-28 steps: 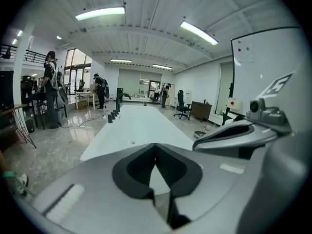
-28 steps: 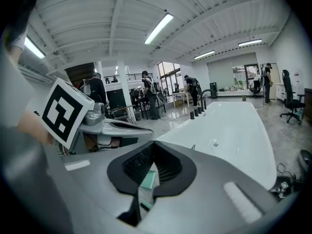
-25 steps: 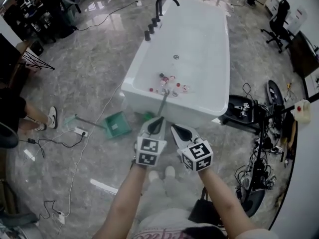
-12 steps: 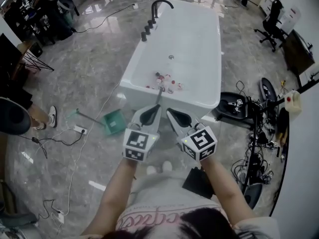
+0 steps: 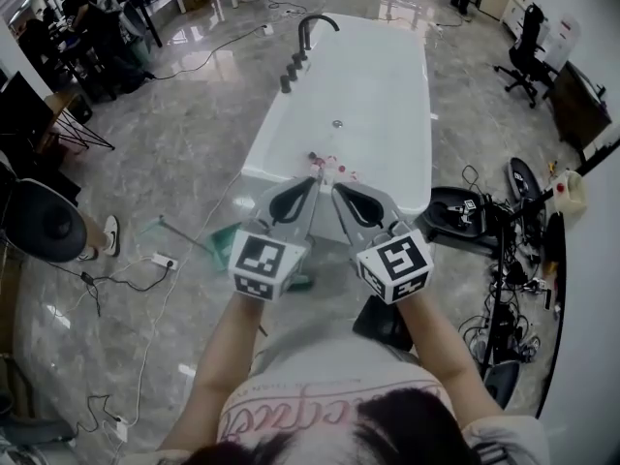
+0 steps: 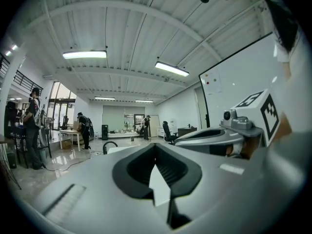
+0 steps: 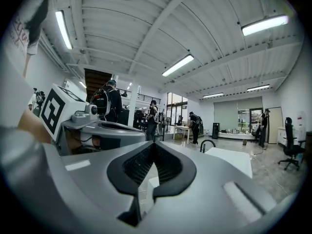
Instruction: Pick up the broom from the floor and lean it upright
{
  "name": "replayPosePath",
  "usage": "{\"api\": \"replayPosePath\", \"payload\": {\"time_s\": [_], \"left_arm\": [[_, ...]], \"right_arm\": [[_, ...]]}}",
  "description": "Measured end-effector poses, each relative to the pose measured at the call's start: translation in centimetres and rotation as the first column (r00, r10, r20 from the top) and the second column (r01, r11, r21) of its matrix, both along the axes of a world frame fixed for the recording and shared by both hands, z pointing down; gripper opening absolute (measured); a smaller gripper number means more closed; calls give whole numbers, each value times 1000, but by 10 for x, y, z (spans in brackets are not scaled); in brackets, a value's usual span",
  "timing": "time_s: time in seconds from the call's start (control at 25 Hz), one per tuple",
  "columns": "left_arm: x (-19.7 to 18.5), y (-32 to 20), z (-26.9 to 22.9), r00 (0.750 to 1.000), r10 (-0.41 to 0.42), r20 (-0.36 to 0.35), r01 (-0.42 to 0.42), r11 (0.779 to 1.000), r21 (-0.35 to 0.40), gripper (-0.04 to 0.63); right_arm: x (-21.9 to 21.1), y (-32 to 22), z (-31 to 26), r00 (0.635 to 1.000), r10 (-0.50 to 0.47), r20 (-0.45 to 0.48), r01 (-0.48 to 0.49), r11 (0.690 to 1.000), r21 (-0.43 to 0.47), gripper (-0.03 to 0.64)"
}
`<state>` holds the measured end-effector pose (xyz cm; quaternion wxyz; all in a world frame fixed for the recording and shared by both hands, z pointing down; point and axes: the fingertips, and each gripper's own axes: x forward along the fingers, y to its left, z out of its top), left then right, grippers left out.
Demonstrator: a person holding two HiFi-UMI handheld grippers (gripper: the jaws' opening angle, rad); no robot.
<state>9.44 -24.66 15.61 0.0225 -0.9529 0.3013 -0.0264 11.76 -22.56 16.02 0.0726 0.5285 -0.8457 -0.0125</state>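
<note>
the grey marble floor fills most of your head view, and the white bathtub lies lengthwise ahead of you, its black faucet at the far end. to your right, a tangle of cables and black gear sprawls over the floor, with a black office chair further back. you hold both grippers up side by side between yourself and the tub's near end, marker cubes toward you and tips toward the tub. the left gripper has its jaws pressed together at the tips with nothing pinched between them. the right gripper, just beside it, is closed the same way and is equally empty. each gripper view looks out level across the room, over the closed jaws to the faucet and to people standing at distant desks. a green dustpan lies on the floor just left of the left gripper, partly hidden behind it, its long handle running out to the left. the broom shows only as a short piece of pale grey handle in the narrow gap between the two gripper tips, at the tub's near rim. neither gripper holds it. the rest is hidden behind the grippers, so you cannot tell how it stands. a few small red and white bits lie inside the tub by that rim.
</note>
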Motion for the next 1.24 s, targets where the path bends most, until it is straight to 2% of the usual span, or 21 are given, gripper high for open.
{"api": "replayPosePath", "payload": {"time_s": [0.16, 0.6, 1.24], "left_arm": [[-3, 4, 0, 1000, -5, -5, 5, 1000, -8, 0], [-7, 17, -2, 999, 0, -40, -2, 999, -44, 0], [-4, 28, -1, 999, 1, -40, -4, 998, -66, 0]], "right_arm": [[-8, 3, -3, 1000, -17, 0, 17, 1000, 10, 0], [-12, 11, 3, 999, -18, 38, 20, 999, -38, 0], [-16, 22, 4, 996, -49, 75, 54, 997, -56, 0]]}}
